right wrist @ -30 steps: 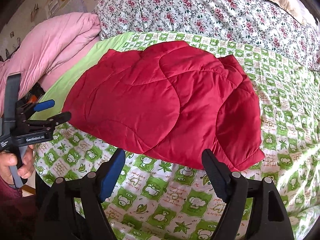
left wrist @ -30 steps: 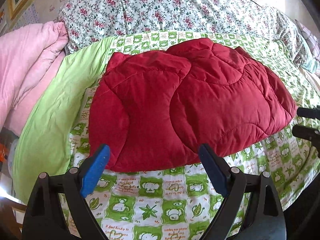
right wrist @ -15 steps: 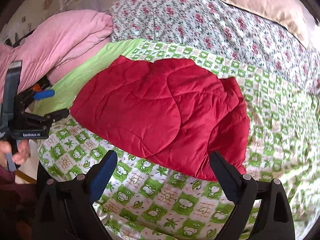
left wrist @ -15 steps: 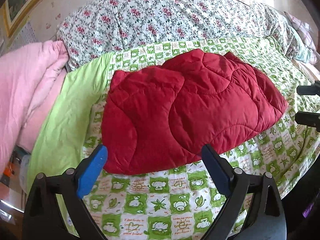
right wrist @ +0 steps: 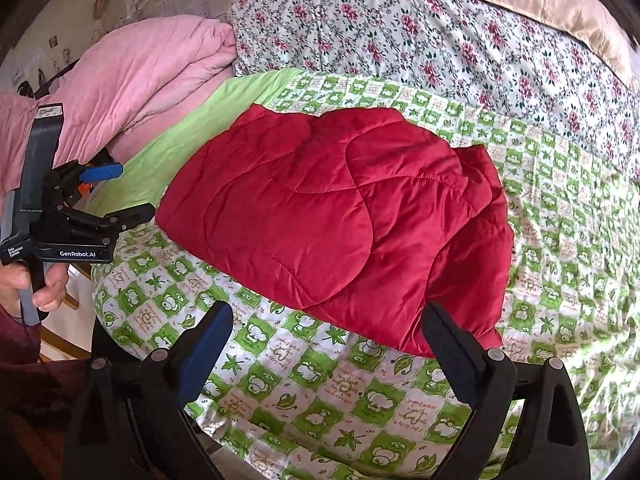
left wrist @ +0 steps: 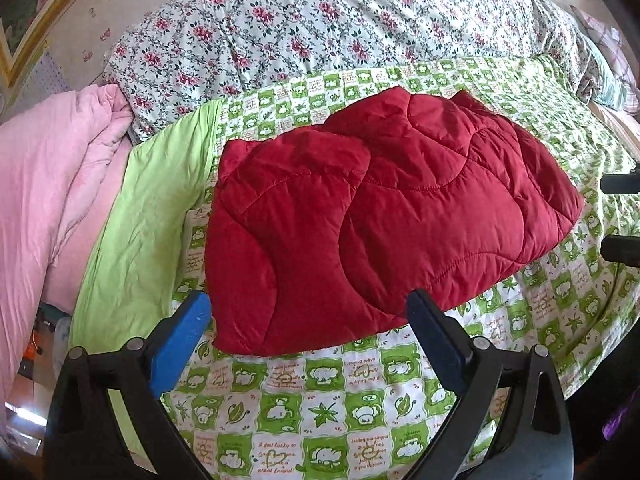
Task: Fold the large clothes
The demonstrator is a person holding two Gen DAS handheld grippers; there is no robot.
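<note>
Left gripper [left wrist: 308,336] and right gripper [right wrist: 328,344] gape, empty.

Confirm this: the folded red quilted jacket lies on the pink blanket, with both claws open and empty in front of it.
Wrong surface. The red quilted jacket lies on the green monkey-print sheet; the pink blanket sits bunched off to its left, as the left wrist view shows. Both claws, left and right, are open and empty.

A home bedroom: a bed [right wrist: 560,240] under a green cartoon-print sheet [left wrist: 320,408], a floral quilt [left wrist: 320,32] along its far edge, a pink duvet [right wrist: 132,76] bunched at the left corner, and what look like framed pictures [left wrist: 24,20] on the wall.
</note>
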